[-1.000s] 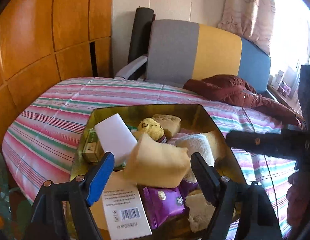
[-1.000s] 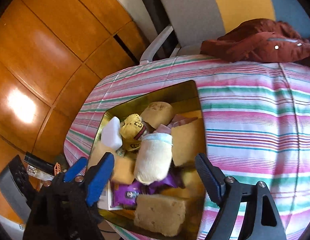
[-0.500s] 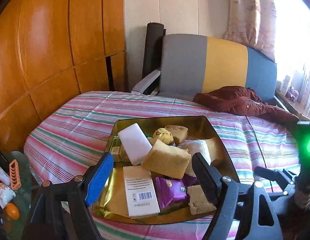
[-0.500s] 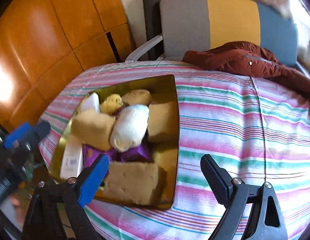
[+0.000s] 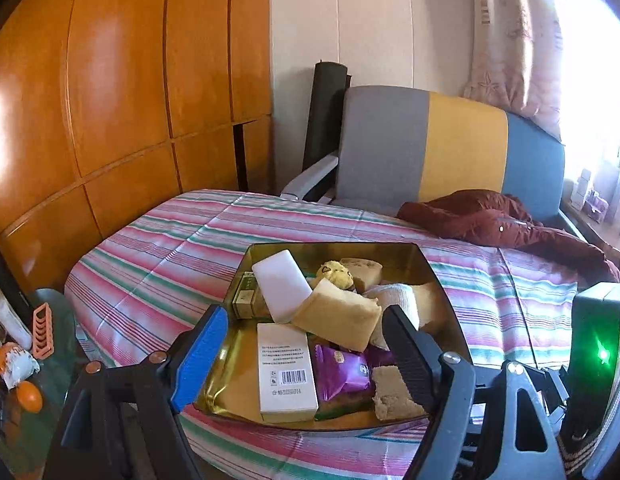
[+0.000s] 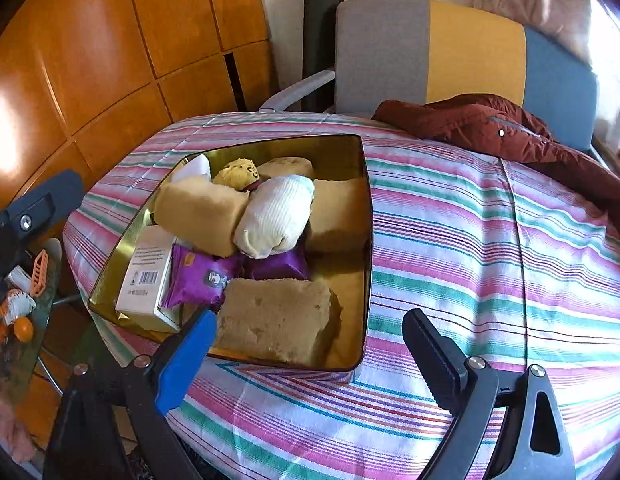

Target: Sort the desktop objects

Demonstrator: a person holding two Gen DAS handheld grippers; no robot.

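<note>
Both grippers hang wide open and empty over a striped tablecloth (image 6: 489,240) — the left gripper (image 5: 306,348) framing the near end of a gold tray (image 5: 441,280), the right gripper (image 6: 310,352) poised just beyond the tray's near right corner, its blue pad (image 6: 186,360) low over the rim and its black finger (image 6: 433,356) above bare cloth. Left jaws are closing slightly, nothing between them being pressed.

Piled in the gold tray, which sits on the left half of the table: a white box (image 5: 286,368) with a barcode at the near left, a purple snack packet (image 5: 341,368) just right of it, and a coarse tan sponge (image 6: 278,316) filling the near right corner. A yellow sponge block (image 5: 337,314) leans across the middle, touching a rolled white cloth (image 6: 278,216). A white foam slab (image 5: 282,284) rests tilted at the far left beside a small yellow plush toy (image 5: 334,273); more tan blocks lie along the far and right walls.

Beyond the table stands a chair (image 6: 429,48) banded grey, yellow and blue, with a dark red jacket (image 6: 489,128) spilling from its seat onto the cloth. Orange wood panelling (image 5: 110,100) covers the left wall — a curtain (image 5: 517,40) glows at far right.
</note>
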